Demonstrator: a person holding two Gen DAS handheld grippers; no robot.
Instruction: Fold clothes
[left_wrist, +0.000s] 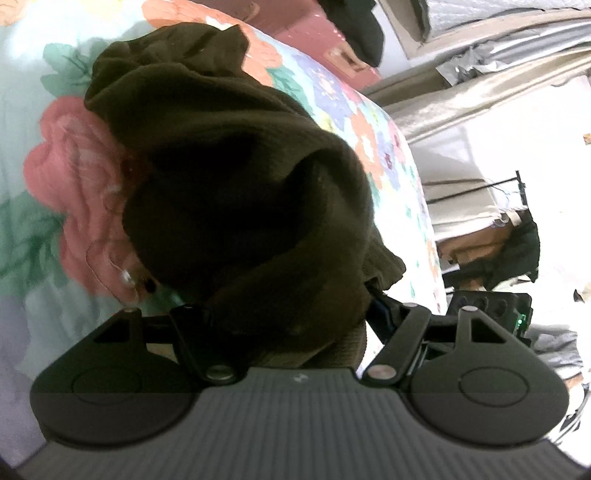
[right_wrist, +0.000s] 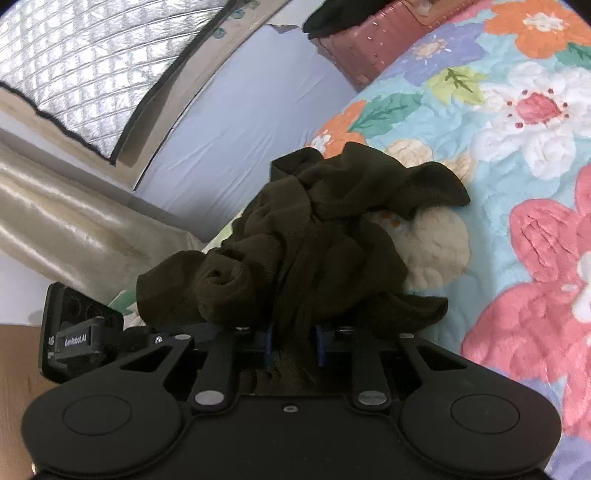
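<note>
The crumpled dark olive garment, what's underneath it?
The crumpled dark olive garment lies on a floral quilted bedspread; a cream flower shows at its edge, anything else beneath is covered.

- Right wrist view: open floral quilt (right_wrist: 517, 206) fills right half of frame, passable.
- Bunched dark garment (right_wrist: 314, 236) blocks centre, draped over the fingers.
- Maroon box (right_wrist: 365, 48) stands at upper centre on the quilt's edge.
- Left wrist view: garment (left_wrist: 236, 184) fills centre; bare quilt (left_wrist: 33, 110) at left.

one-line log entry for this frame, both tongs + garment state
left tongs: shut on dark olive knit garment | right tongs: shut on same garment | garment: bunched, unfolded | surface: floral quilted bedspread
</note>
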